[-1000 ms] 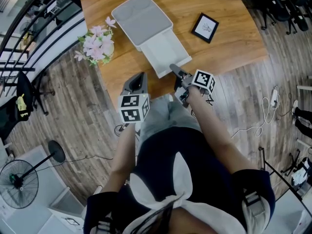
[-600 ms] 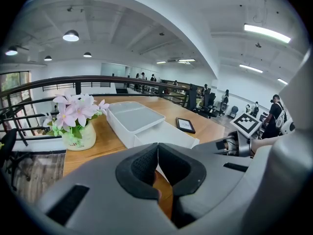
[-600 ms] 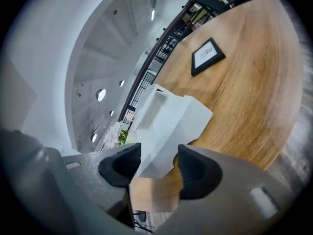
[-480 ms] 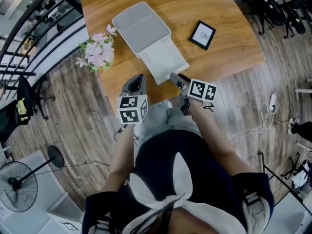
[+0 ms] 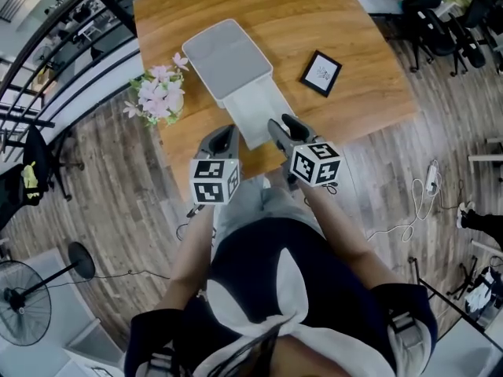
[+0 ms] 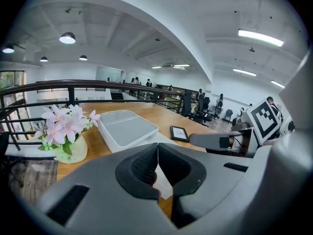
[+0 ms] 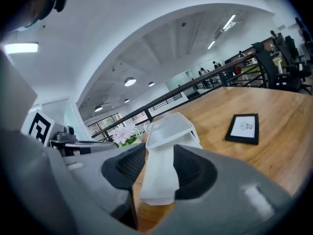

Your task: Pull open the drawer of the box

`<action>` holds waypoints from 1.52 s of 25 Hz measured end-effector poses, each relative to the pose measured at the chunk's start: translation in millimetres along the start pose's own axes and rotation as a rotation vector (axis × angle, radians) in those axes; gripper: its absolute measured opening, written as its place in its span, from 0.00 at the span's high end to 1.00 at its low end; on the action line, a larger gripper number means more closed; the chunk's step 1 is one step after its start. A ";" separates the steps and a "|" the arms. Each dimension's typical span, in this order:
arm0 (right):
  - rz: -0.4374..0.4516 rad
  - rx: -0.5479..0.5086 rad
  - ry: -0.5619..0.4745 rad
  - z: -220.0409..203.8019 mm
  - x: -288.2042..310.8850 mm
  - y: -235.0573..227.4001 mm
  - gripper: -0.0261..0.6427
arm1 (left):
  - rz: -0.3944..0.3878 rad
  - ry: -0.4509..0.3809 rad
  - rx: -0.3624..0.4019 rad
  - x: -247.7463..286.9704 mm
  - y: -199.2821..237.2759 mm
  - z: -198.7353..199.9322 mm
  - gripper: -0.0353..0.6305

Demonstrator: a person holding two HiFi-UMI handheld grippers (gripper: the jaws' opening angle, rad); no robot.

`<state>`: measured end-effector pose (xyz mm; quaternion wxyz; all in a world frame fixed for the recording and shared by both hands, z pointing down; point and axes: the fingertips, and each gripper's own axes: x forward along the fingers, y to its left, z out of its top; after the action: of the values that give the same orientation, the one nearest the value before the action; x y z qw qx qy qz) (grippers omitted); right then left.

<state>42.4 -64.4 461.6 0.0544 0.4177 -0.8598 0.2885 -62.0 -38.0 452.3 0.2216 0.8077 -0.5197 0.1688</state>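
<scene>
The white box (image 5: 224, 53) lies on the wooden table (image 5: 354, 22). Its drawer (image 5: 258, 112) stands pulled out toward me. My right gripper (image 5: 281, 124) hovers at the drawer's near right corner, raised off the table. Its jaws have just been closing but still stand apart. In the right gripper view the drawer (image 7: 159, 180) and box (image 7: 168, 126) show through the gap of the right gripper (image 7: 159, 155), farther off, with nothing between the pads. My left gripper (image 5: 228, 132) hangs at the table's near edge, left of the drawer. The left gripper (image 6: 157, 160) has its pads together and holds nothing.
A vase of pink flowers (image 5: 159, 93) stands at the table's left edge, close to the box. A black picture frame (image 5: 321, 72) lies to the right of the box. A dark railing (image 5: 47, 69) runs along the left; office chairs (image 5: 448, 14) stand at the upper right.
The right gripper has risen from the drawer's front and rolled, so its marker cube faces another way. The left gripper has lifted a little.
</scene>
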 end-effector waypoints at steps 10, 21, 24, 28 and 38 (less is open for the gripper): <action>-0.003 -0.173 -0.092 37.4 -7.4 24.6 0.84 | -0.033 -0.087 0.032 -6.9 -18.5 36.8 0.92; 0.011 -0.295 -0.157 65.8 -16.6 47.9 0.97 | -0.073 -0.142 0.033 -12.8 -34.8 59.4 0.92; 0.021 -0.290 -0.165 66.7 -16.3 53.0 0.97 | -0.084 -0.147 0.049 -13.6 -42.0 59.9 0.92; 0.023 -0.337 -0.165 66.4 -18.4 60.0 0.97 | -0.086 -0.142 0.074 -13.1 -48.2 55.4 0.92; 0.013 -0.355 -0.153 66.7 -21.9 57.9 0.97 | -0.057 -0.149 0.116 -13.6 -46.7 59.4 0.92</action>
<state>23.0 -57.4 372.9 0.0597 0.4170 -0.9014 0.1000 -22.3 -42.4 386.7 0.1400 0.8439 -0.5009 0.1318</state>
